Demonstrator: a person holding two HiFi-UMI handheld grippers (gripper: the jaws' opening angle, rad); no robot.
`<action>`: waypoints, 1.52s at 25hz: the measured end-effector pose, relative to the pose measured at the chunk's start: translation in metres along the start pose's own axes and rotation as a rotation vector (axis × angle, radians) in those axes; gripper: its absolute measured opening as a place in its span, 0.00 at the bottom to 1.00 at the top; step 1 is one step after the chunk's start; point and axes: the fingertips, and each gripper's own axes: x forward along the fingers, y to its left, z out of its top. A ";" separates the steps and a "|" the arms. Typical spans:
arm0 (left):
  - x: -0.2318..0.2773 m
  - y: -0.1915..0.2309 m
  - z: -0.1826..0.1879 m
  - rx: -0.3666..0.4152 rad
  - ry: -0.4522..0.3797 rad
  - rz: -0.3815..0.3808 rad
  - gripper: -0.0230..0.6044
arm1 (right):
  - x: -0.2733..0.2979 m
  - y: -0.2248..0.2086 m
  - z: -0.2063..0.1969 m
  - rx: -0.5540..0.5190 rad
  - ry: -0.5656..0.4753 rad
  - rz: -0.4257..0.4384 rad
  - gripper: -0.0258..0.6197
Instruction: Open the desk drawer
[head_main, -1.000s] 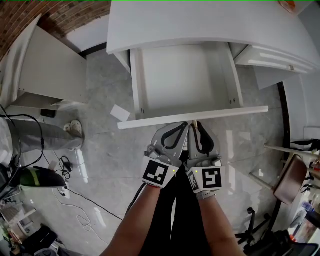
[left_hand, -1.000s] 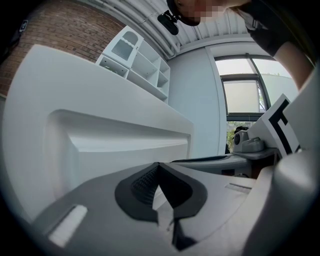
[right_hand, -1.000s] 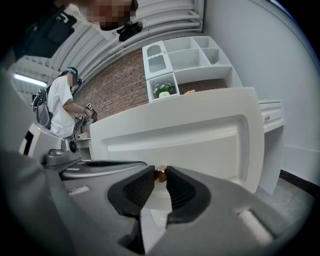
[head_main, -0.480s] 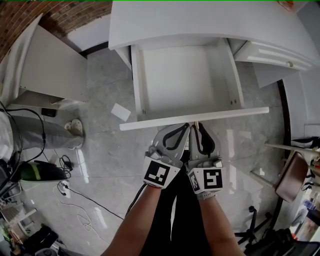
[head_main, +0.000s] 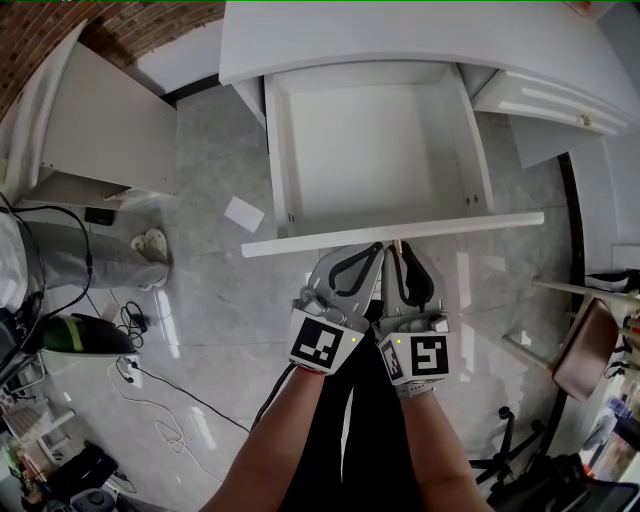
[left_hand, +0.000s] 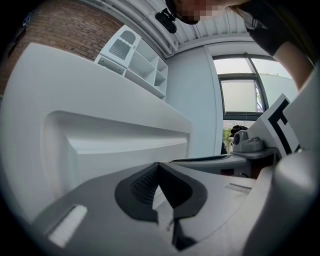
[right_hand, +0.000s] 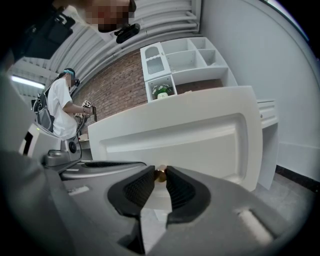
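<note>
Right gripper view: right gripper (right_hand: 160, 172) clamped on brass knob (right_hand: 160, 175) of drawer (right_hand: 180, 137); left gripper (left_hand: 159, 168) closed, empty, alongside.

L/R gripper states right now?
Left gripper: shut, nothing between its jaws.
Right gripper: shut on the drawer knob.

No words, brands or numbers are legible anywhere; the black-and-white square markers (head_main: 322, 345) show only coded patterns.
</note>
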 end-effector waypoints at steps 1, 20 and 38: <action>-0.001 -0.001 0.000 -0.001 0.001 0.000 0.01 | -0.001 0.000 0.000 0.000 0.002 0.001 0.15; -0.010 -0.009 -0.008 -0.007 0.022 0.052 0.01 | -0.013 0.005 -0.007 0.010 0.016 0.032 0.15; -0.024 -0.013 0.013 -0.103 -0.039 0.136 0.04 | -0.049 0.010 0.015 0.015 0.041 0.246 0.14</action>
